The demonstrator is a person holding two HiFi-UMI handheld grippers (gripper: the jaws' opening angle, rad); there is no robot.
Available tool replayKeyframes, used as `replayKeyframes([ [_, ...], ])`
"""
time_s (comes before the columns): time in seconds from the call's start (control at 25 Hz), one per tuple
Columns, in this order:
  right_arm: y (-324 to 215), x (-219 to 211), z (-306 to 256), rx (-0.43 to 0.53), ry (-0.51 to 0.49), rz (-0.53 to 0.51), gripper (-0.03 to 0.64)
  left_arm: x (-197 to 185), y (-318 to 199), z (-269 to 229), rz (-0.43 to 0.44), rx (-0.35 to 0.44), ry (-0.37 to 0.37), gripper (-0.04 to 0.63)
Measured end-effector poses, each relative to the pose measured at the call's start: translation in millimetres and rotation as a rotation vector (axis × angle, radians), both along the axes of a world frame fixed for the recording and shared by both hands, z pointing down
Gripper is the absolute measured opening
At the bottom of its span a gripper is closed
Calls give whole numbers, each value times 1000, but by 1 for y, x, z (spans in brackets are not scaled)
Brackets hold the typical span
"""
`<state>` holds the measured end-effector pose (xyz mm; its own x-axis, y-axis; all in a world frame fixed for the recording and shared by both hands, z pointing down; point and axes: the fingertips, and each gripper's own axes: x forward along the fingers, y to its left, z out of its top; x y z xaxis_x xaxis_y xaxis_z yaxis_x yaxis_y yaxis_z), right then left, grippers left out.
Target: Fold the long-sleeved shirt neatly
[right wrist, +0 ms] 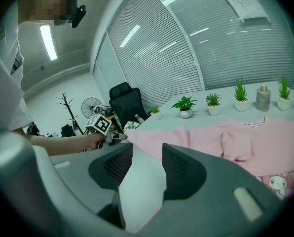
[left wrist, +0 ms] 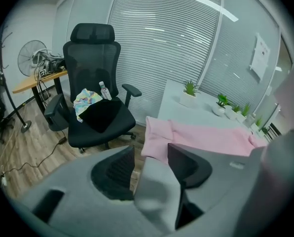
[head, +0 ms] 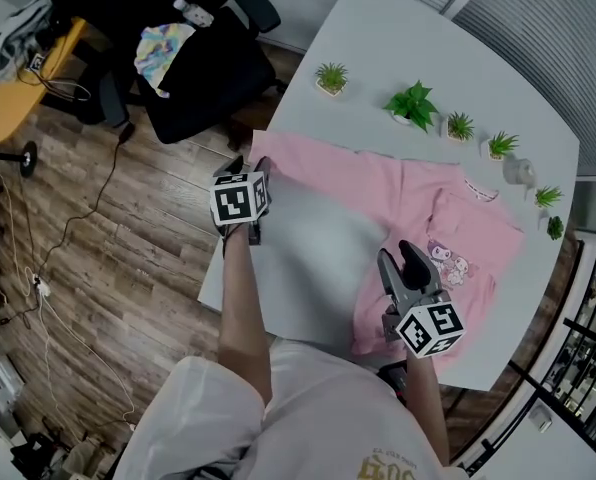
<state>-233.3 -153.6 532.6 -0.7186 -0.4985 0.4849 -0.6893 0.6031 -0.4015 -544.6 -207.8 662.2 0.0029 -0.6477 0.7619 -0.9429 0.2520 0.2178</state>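
1. Overall, the pink long-sleeved shirt (head: 428,213) lay flat on the white table (head: 378,48), front side up, with its body toward the right end of the table.
2. One sleeve (head: 318,168) ran out leftward from the body and ended at the table's left edge.
3. The left gripper (head: 250,164) hovered at that sleeve end. Its jaws stood apart and pinched nothing. In the left gripper view, the pink cuff lay just beyond the fingertips.
4. The right gripper (head: 401,258) sat over the lower part of the shirt body, just beside the cartoon print (head: 448,260). Its jaws were also spread. In the right gripper view, only bare table surface showed between them.
5. A wide patch of bare table lay between the two grippers, below the sleeve and left of the body.
6. Along the far edge stood a row of small potted plants (head: 413,103) and a bottle (head: 519,172), near the collar but apart from the fabric.
7. Off the left edge were a wooden floor (head: 98,258) and a black office chair (head: 193,78), well apart from the shirt.
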Motion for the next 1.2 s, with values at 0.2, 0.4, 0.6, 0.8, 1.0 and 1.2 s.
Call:
replayKeyframes([
  [0.2,-4,5,-4,-11,-42,32,184,5,-1,0,29,11,21,184],
  [0.4,-4,11,-5,-15,-35,50,179,10,-2,-4,76,17,-46,117],
  [0.6,-7,13,-13,-26,-96,86,169,13,-2,-8,104,19,-100,34],
  [0.8,-10,20,-16,-13,-96,109,169,15,0,-13,111,27,-103,32],
  [1.0,-12,29,-19,1,-89,140,169,19,1,-30,84,100,-49,31],
  [1.2,-12,39,-21,8,-86,165,169,24,0,-47,89,160,-42,31],
])
